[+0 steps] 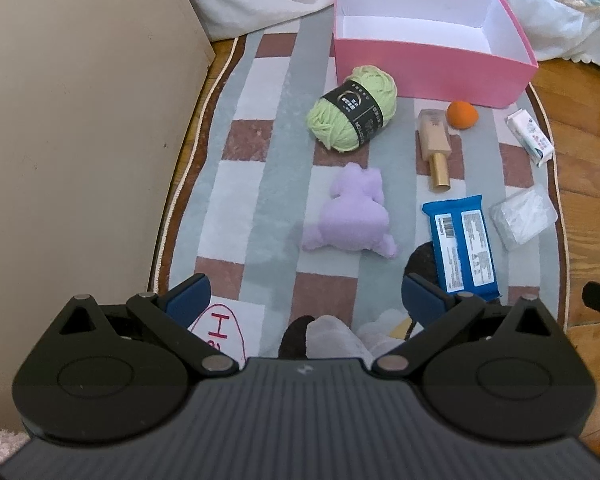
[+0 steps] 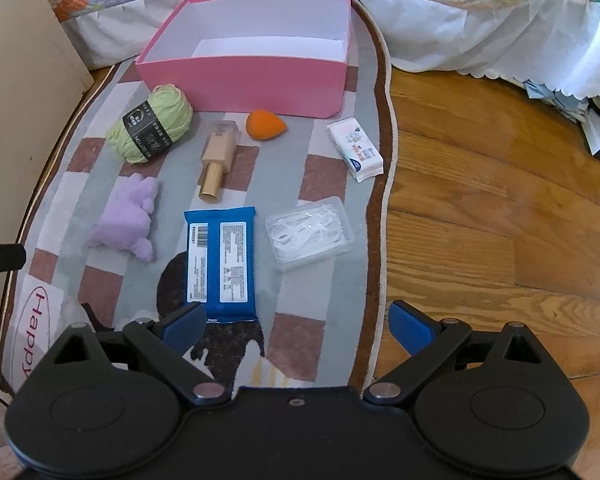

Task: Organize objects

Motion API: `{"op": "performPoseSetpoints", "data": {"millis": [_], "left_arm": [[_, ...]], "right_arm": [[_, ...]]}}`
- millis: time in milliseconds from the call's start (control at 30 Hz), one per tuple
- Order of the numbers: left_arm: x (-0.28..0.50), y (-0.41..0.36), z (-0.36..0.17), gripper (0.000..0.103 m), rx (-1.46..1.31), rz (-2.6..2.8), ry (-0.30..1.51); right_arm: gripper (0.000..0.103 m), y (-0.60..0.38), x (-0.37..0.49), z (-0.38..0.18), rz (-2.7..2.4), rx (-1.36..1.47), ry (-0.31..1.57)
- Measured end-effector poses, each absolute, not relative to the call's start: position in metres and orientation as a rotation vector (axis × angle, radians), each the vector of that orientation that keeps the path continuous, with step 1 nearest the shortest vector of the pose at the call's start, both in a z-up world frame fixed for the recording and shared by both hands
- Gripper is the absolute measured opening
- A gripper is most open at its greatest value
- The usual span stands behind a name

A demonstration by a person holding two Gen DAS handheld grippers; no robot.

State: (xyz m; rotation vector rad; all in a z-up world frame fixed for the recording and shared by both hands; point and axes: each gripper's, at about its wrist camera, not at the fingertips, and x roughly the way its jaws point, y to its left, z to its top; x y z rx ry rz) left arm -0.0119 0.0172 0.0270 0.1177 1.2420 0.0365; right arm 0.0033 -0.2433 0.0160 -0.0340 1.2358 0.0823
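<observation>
- Both grippers sit at the near end of the rug [image 2: 332,292], fingers spread wide and holding nothing: left gripper [image 1: 306,300], right gripper [image 2: 296,320].
- Purple plush toy [image 1: 350,214] lies straight ahead of the left fingers, well apart from them, with bare rug all around it.
- Green yarn ball [image 1: 350,108] is beyond the plush, just beside the pink box's [image 1: 432,66] near wall at its left corner.
- Blue wipes pack [image 2: 220,262] lies lengthwise, its near end just beside the right gripper's left finger [image 2: 184,326], so it's left of centre rather than between the fingers.
- Makeup bottle [image 2: 218,160] lies past the pack, gold cap pointing toward the camera, and the orange sponge [image 2: 264,124] is near the box wall.
- Clear floss pick case [image 2: 310,232] is right of the blue pack, near the rug's right edge.
- Small tissue pack [image 2: 356,148] is right up against that edge, wood floor [image 2: 500,220] beyond it.
- Box is open on top, white inside, at the far end against the bed skirt [image 2: 480,40].
</observation>
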Motion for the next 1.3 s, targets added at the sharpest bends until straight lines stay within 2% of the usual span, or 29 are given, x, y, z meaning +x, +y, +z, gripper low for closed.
{"op": "performPoseSetpoints", "data": {"millis": [567, 867, 1167, 1300], "left_arm": [[-0.012, 0.008, 0.017, 0.103, 0.091, -0.01, 1.27], [-0.003, -0.006, -0.005, 0.103, 0.059, -0.082, 1.195], [0.032, -0.041, -0.06, 0.1, 0.01, -0.138, 1.213], [0.038, -0.052, -0.079, 0.091, -0.05, -0.192, 1.237]], "right_arm": [[0.099, -0.238, 0.004, 0.012, 0.098, -0.08, 1.217], [0.099, -0.226, 0.0, 0.012, 0.318, -0.158, 1.026], [0.099, -0.217, 0.017, -0.058, 0.532, -0.054, 1.126], [0.099, -0.213, 0.015, -0.082, 0.543, 0.0, 1.139]]}}
